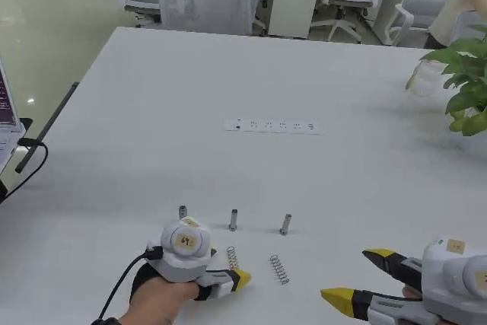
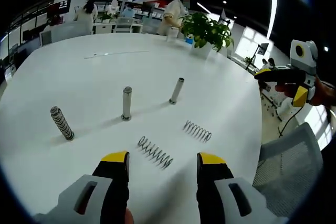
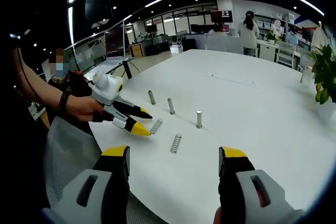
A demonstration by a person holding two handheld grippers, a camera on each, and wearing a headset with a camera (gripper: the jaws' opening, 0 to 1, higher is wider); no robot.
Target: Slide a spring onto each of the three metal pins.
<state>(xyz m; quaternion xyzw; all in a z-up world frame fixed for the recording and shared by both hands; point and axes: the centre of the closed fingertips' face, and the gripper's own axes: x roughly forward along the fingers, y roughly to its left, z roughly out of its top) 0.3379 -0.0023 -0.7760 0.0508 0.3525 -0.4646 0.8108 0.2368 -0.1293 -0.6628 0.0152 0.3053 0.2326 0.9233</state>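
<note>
White table (image 1: 152,112); left tool (image 2: 163,158) sticker (image 1: 186,241) writing unreadable.

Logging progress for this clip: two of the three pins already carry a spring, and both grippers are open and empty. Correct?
Only the near pin carries a spring, not two pins: the left gripper view shows the middle pin and the far pin bare. The left gripper and right gripper are indeed open and empty.

Nothing legible anywhere. The yellow sticker (image 1: 185,241) on top of the left gripper (image 1: 228,266) carries dark marks too blurred to read, and the pale sticker (image 1: 455,246) on the right gripper (image 1: 351,273) is no clearer.
</note>
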